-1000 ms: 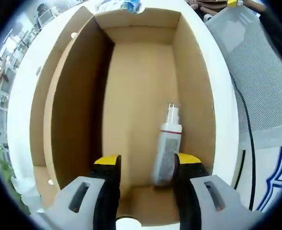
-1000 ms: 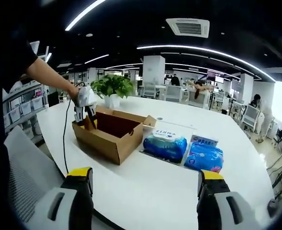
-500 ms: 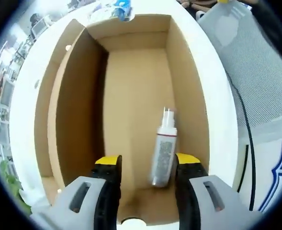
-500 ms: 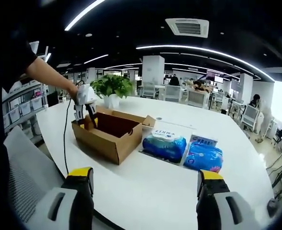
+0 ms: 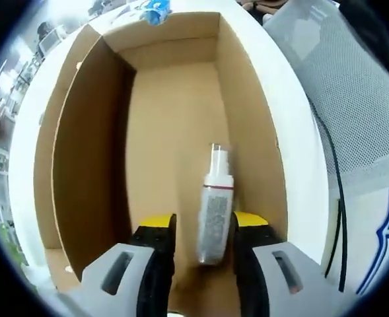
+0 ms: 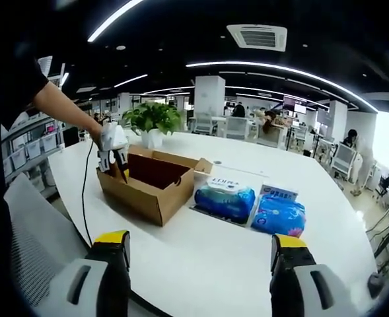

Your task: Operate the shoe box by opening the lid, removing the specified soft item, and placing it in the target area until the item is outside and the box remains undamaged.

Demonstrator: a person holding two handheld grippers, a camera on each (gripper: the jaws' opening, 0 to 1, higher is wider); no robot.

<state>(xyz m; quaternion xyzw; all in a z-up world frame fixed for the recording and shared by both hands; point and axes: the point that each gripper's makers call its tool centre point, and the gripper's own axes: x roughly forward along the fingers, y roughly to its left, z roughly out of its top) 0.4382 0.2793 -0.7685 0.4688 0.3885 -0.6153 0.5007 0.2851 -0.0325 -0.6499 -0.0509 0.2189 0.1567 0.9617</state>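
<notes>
The open cardboard shoe box (image 5: 174, 112) lies under my left gripper (image 5: 204, 228). On its floor lies a clear spray bottle (image 5: 214, 205) with a white collar, nozzle pointing away. My left jaws are open and straddle the bottle's lower half; the right jaw is against it, the left one a little apart. In the right gripper view the box (image 6: 151, 185) sits on the white table (image 6: 201, 244), with the left gripper (image 6: 113, 150) dipped into its left end. Two blue soft packs (image 6: 224, 198) (image 6: 280, 212) lie beside the box. My right gripper (image 6: 201, 264) hangs wide open over the table's near edge.
A potted plant (image 6: 156, 119) stands behind the box. A grey mesh chair (image 6: 29, 231) is at the table's near left, and its back (image 5: 353, 99) shows beside the box. A black cable (image 6: 85, 191) hangs from the left gripper.
My left gripper has shifted over the bottle and its jaws have narrowed around it. The right gripper has stayed nearly still.
</notes>
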